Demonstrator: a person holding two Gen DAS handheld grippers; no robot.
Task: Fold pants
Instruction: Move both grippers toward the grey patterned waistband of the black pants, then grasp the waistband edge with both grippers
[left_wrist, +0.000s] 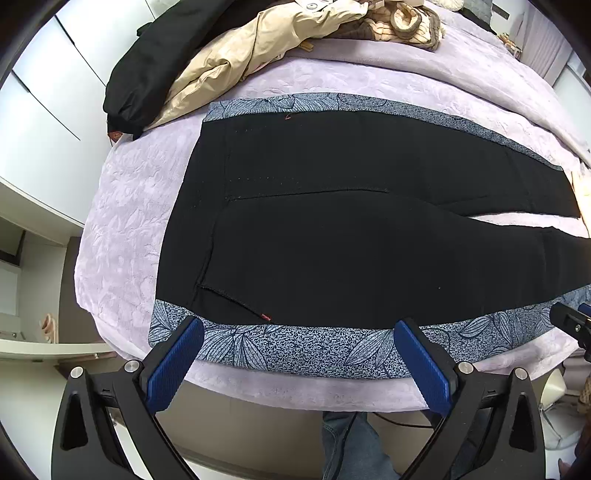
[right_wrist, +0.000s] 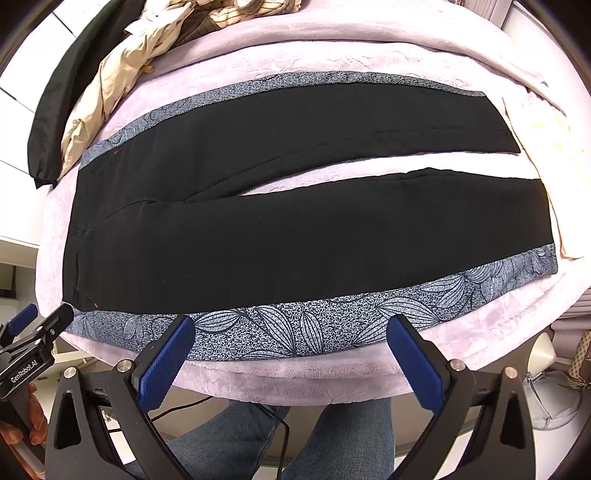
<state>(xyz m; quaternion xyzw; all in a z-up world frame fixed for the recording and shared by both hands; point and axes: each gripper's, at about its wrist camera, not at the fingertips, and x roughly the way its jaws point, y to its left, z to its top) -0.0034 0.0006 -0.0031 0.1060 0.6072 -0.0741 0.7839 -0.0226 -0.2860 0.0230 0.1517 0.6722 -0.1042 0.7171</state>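
Black pants (left_wrist: 332, 229) with blue-grey leaf-patterned side stripes lie flat on the lilac bed cover, waistband to the left, both legs spread to the right with a gap between them. They show in the right wrist view too (right_wrist: 295, 236). My left gripper (left_wrist: 299, 332) is open and empty, over the near patterned stripe by the waist end. My right gripper (right_wrist: 291, 328) is open and empty, over the near stripe of the near leg. The left gripper shows at the right wrist view's left edge (right_wrist: 37, 332); the right gripper shows at the left wrist view's right edge (left_wrist: 572, 321).
A lilac bed cover (left_wrist: 122, 221) runs under the pants. A beige jacket (left_wrist: 236, 59), a black garment (left_wrist: 155, 66) and a striped garment (left_wrist: 402, 22) are piled at the far side. White cabinets (left_wrist: 48, 110) stand at left. The person's jeans legs (right_wrist: 258, 435) are below the bed edge.
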